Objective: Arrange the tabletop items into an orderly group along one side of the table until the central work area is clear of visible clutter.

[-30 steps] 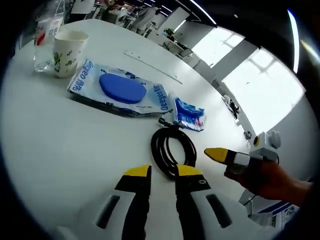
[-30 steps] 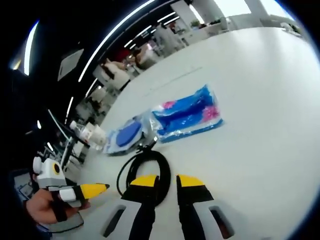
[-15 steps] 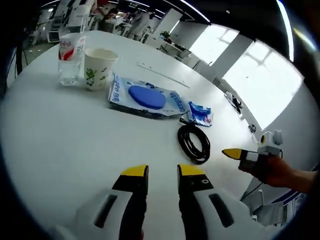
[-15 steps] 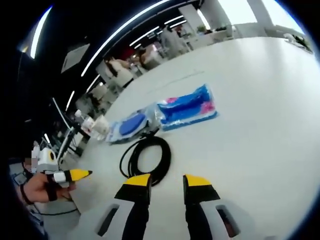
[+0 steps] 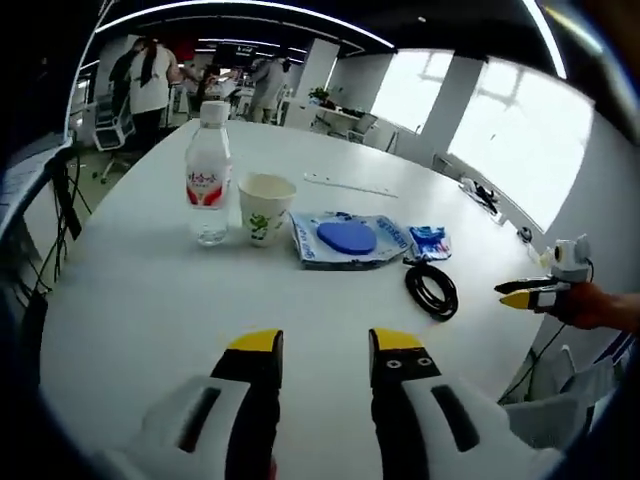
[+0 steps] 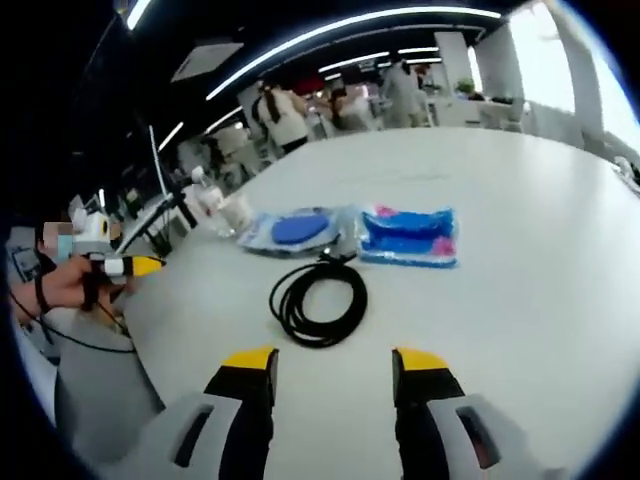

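Fingers of both grippers stand parted with nothing between them, held above the near part of the white bench (image 5: 130, 310). In the left gripper view the left gripper (image 5: 322, 345) looks across bare bench toward a row of items: a water bottle (image 5: 207, 172) farthest to the left, a paper cup (image 5: 265, 208) just beside it, then a clear packet with a blue disc (image 5: 348, 239), a small blue-and-pink packet (image 5: 430, 240), and a coiled black cable (image 5: 432, 289) lying nearer the camera than the packets and off to the right. The right gripper view has the right gripper (image 6: 335, 361) aimed almost straight at that coiled black cable (image 6: 320, 300), which lies flat just ahead of its yellow tips, with the blue-disc packet (image 6: 292, 230) and the blue-and-pink packet (image 6: 408, 234) side by side behind it. The left gripper also shows at the left edge of this view (image 6: 125, 266), held in a hand well clear of the items.

The row already runs in one line along the bench, and the cable is the one piece sitting out of it, toward the open middle. By my reading the right gripper is clearly the nearer of the two to the cable; the left one has a long stretch of bench to cross. The loop's longer span runs roughly toward the packets, so a pinch across the near strands looks the most direct, though the slack turns may spread when lifted
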Tool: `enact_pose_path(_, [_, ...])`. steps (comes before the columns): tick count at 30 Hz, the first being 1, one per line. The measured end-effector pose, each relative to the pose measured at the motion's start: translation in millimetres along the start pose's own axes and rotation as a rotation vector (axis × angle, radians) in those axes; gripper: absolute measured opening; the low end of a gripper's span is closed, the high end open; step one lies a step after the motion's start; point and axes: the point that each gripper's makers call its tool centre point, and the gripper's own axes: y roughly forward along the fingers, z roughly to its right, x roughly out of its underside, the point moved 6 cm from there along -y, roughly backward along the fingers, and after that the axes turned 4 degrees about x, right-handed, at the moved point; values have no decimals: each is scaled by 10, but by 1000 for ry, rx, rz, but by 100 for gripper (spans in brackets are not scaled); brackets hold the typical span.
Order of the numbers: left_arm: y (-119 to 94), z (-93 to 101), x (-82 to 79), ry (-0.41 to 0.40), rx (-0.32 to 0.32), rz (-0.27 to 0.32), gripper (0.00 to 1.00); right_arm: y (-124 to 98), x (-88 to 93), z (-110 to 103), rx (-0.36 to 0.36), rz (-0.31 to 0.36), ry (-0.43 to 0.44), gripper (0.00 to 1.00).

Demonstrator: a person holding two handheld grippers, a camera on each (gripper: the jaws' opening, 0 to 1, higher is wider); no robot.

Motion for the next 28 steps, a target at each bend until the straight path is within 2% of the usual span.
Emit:
enact_pose_path(5, [-161,-79,25,112,-9,-28,42,-75,-9,-73,8,-3,-33,52])
enact_pose_path(8, [-266,-115,58,131,-10,-17,49,-98,-8,-143,-1,2,-45,54])
enact_pose_path(11, [-347,-127,90,150,-13,-14,51,-114,1,-243,-16,14,-52,58])
enact_pose_path(17, [-406,-145,155,133,-1,-6,54,-119,56,-406,-34,9,-54,60])
enact_pose_path(20, [-430,-147,113,151,0,-4,56,-130,64,-446,-41,4,-59,62])
enact_pose_path(23, [-451,-156,8,147,7,30,57,-140,63,-476,-41,2,-64,63])
enact_pose_path(28, [-449,-174,-109,157,7,53,57,-146,76,-486,-36,-5,-62,63])
